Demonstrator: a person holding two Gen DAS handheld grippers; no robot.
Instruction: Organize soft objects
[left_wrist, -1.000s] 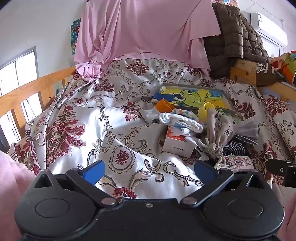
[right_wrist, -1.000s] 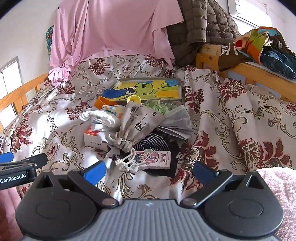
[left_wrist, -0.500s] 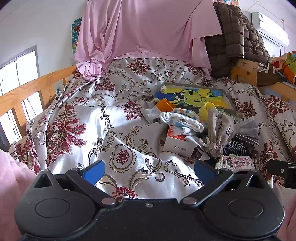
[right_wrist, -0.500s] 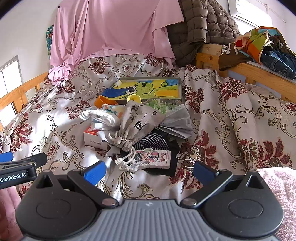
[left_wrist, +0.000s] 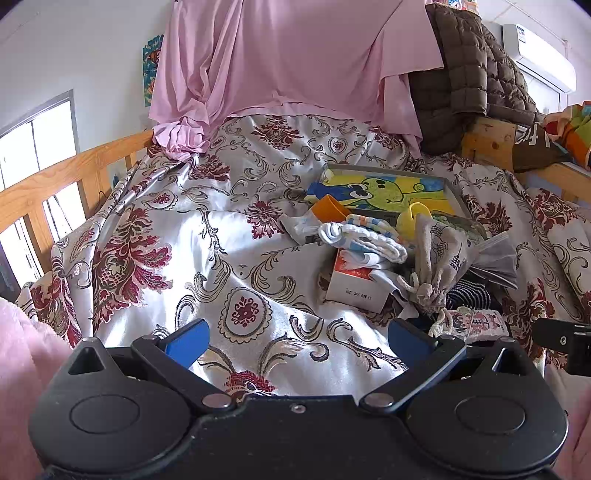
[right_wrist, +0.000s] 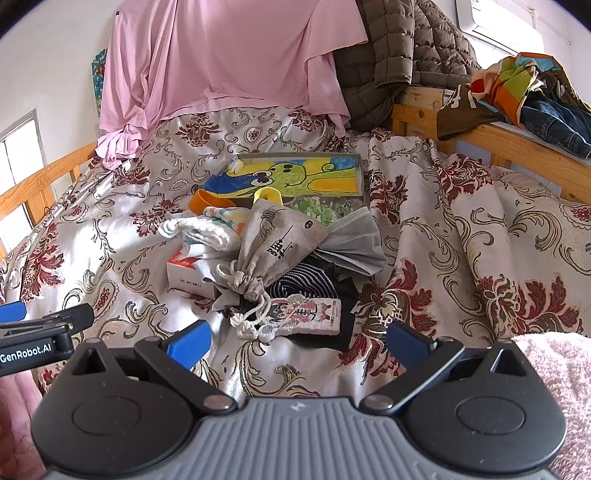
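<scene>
A heap of soft things lies on the floral bedspread (right_wrist: 461, 229): a grey drawstring bag (right_wrist: 277, 243), white socks (right_wrist: 207, 229), a grey face mask (right_wrist: 354, 243), a dark striped cloth (right_wrist: 306, 282) and a small printed sock (right_wrist: 306, 314). The bag also shows in the left wrist view (left_wrist: 439, 258), as do the socks (left_wrist: 365, 240). My right gripper (right_wrist: 297, 338) is open and empty just short of the printed sock. My left gripper (left_wrist: 295, 338) is open and empty over bare bedspread, left of the heap.
A shallow box with a cartoon picture (right_wrist: 306, 175) lies behind the heap, beside an orange cup (right_wrist: 207, 199) and a red-and-white carton (right_wrist: 188, 275). Pink cloth (right_wrist: 229, 62) and a brown quilted jacket (right_wrist: 399, 59) hang at the back. Wooden bed rails (left_wrist: 55, 177) run along both sides.
Both grippers have edged slightly forward toward the heap. Both stay open and nothing on the bed has moved.
</scene>
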